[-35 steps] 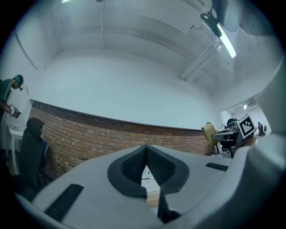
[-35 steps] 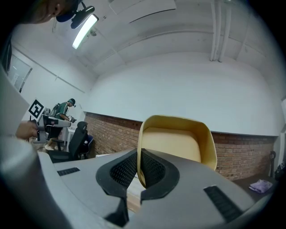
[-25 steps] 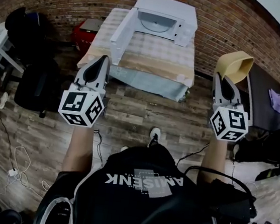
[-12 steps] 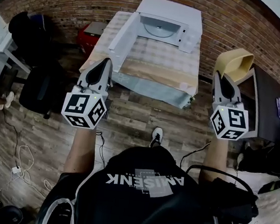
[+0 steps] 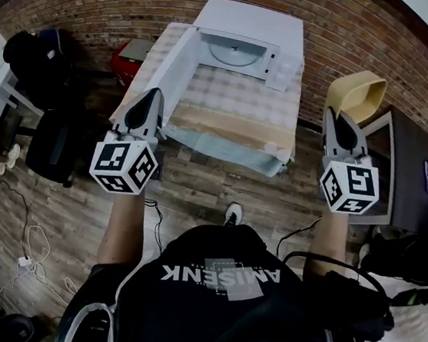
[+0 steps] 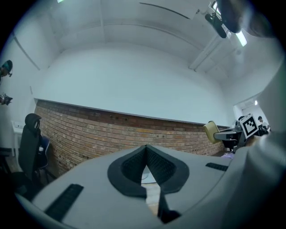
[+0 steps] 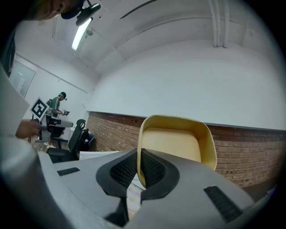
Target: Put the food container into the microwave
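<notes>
The white microwave (image 5: 250,35) stands at the far end of a cloth-covered table (image 5: 238,103), its door (image 5: 177,61) swung open to the left and the glass turntable (image 5: 232,52) showing inside. My right gripper (image 5: 333,111) is shut on the side wall of the yellow food container (image 5: 359,95), which is tipped on its side in the air to the right of the table. In the right gripper view the container (image 7: 176,143) fills the middle, its wall pinched between the pads. My left gripper (image 5: 155,93) hovers off the table's near left corner, shut and empty (image 6: 146,151).
A black office chair (image 5: 55,143) and a red box (image 5: 132,52) stand left of the table. A dark desk (image 5: 411,175) is on the right. Cables (image 5: 26,252) trail over the wood floor. A brick wall runs behind. Another person (image 7: 56,107) stands far off.
Both grippers and the view have moved toward the table and microwave, which now look nearer. The yellow container stays held in the right gripper.
</notes>
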The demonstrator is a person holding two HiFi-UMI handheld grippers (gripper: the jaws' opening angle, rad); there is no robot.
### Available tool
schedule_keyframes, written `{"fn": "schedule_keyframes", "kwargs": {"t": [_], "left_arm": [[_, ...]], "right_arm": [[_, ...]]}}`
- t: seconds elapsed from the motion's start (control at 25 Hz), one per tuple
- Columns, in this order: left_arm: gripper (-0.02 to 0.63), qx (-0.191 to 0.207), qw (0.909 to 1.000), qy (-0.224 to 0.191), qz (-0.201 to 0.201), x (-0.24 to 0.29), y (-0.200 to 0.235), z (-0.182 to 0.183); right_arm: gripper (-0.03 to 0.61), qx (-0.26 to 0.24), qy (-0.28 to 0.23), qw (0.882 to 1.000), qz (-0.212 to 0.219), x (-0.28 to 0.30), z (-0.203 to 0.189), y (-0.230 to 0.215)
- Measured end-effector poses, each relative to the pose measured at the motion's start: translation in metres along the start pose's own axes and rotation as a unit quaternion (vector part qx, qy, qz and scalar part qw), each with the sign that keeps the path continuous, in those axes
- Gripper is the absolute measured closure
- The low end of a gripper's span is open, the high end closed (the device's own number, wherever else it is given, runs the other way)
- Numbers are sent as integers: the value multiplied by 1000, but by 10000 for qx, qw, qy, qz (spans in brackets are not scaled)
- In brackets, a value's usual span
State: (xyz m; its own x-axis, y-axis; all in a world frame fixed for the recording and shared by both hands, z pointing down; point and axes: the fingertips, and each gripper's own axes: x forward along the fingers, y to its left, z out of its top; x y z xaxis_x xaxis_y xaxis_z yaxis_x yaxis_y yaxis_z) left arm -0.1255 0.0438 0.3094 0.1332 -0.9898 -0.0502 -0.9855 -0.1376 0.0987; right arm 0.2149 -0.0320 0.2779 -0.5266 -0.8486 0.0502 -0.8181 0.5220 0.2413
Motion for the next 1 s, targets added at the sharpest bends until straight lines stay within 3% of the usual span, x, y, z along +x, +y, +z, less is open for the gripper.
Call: {"fn": "schedule_keyframes", "kwargs": {"t": [0.56,1.0], "left_arm": [[601,109,9998,139,86,109,-41,-4],[601,206,9992,324,127,162,-72,-14]], "right_arm": [[535,121,-8,9997,227,63,-25,-89],[535,227,-31,9992,329,91,-50,-147]]}}
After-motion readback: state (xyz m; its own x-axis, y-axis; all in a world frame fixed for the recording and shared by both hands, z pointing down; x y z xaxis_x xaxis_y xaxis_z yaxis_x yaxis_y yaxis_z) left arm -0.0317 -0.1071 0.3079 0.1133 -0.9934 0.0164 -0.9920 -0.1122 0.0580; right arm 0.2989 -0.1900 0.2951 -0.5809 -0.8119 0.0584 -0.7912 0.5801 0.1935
